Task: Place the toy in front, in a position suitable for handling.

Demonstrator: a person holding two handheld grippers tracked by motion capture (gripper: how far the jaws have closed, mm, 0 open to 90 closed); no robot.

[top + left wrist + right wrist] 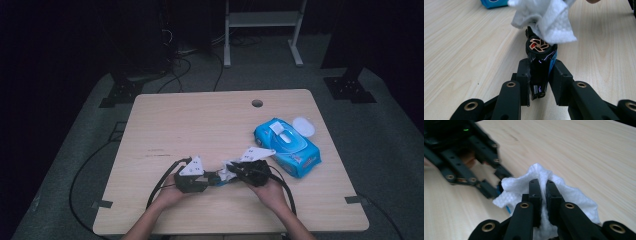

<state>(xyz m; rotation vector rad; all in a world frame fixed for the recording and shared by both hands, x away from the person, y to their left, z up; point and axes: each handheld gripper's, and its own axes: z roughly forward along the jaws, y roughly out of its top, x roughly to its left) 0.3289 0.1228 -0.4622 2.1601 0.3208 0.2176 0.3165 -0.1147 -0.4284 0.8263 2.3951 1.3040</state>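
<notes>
Left tool (539,82) clamped tight on small black object (540,62) with blue trim and copper-coloured patterned end; exact kind hard to tell, maybe a small gadget or toy. Held just above worktop (200,125), near front edge, a little left of centre in high view. Right tool (543,195) closed on crumpled white wipe (574,195), jaws nearly together with cloth pinched between them. Wipe pressed against far end of black object, draped over its top in left gripper view (549,17). Both tools meeting tip to tip in high view, left tool (212,178), right tool (235,170), with wipe (227,170) bunched between them. Hands (272,192) gripping tool bodies from below, forearms entering from bottom edge. Blue wipes pack (286,146) lying flat on worktop to right of right tool, close but apart, lid flipped open with white round flap (303,126) behind. Cables trailing from each tool off front of worktop.
</notes>
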